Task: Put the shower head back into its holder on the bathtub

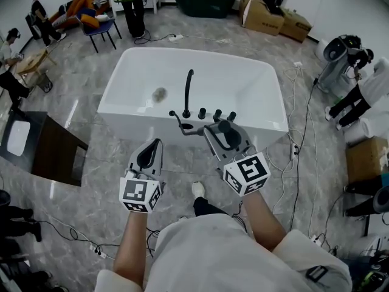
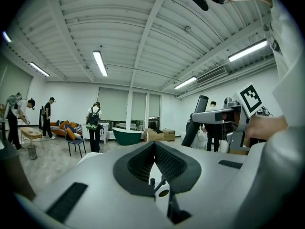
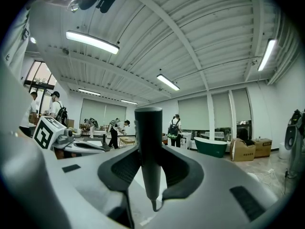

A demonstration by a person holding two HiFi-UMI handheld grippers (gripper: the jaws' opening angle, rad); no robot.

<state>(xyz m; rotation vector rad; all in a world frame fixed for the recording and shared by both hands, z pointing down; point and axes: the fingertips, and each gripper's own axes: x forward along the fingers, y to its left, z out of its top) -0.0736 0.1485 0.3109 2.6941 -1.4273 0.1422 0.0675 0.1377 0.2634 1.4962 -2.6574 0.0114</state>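
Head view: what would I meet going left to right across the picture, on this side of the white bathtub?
Dark counter, left gripper, right gripper holding the shower head, cardboard box.

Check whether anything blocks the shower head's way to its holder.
Nothing visible does. The black stick-shaped shower head, clamped in the right claw, hangs just short of the black holder on the rim of the white bathtub, open air between.

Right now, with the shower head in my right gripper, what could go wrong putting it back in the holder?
The shower head sits upright in the right gripper, held only across its slim body, so it may pivot or slip. The holder sits close beside the knobs and spout; a swing could knock them. Cables trail on the floor beside you.
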